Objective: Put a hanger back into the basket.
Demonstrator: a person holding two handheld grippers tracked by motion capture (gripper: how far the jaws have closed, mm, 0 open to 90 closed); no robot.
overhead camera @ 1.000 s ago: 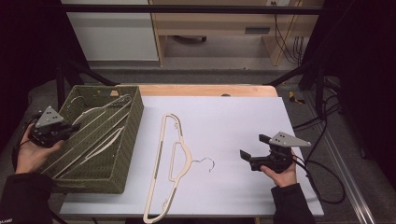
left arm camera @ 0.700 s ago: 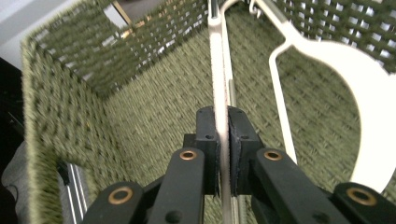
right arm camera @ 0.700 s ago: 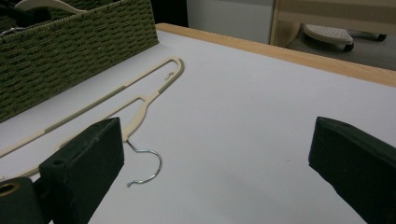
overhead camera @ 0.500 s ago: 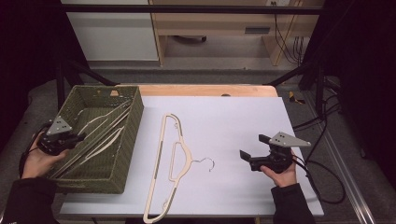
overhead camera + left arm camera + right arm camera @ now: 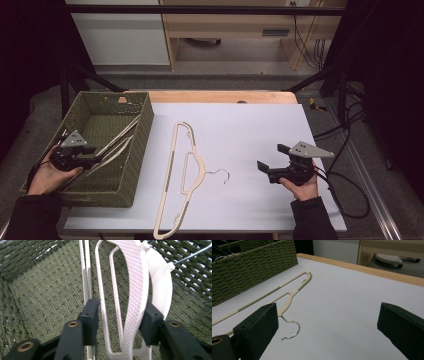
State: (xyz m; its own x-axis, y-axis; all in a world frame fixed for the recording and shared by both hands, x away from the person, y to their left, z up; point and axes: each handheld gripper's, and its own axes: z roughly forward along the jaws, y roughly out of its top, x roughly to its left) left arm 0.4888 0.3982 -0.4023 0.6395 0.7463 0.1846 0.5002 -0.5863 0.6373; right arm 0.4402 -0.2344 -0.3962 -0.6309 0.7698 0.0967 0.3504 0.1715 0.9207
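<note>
Hangers (image 5: 135, 290) lay flat in the woven basket (image 5: 137, 150), where the left gripper (image 5: 120, 315), its jaws having just opened and straddling one hanger without pressing it, had evidently released it, while the right gripper (image 5: 327, 325) waited wide open and empty near the hanger on the table (image 5: 187, 170).

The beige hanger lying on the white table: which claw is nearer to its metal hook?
The right claw. It hovers open just to the right of the beige hanger's hook, while the left claw is inside the green basket, on the hanger's far side.
</note>
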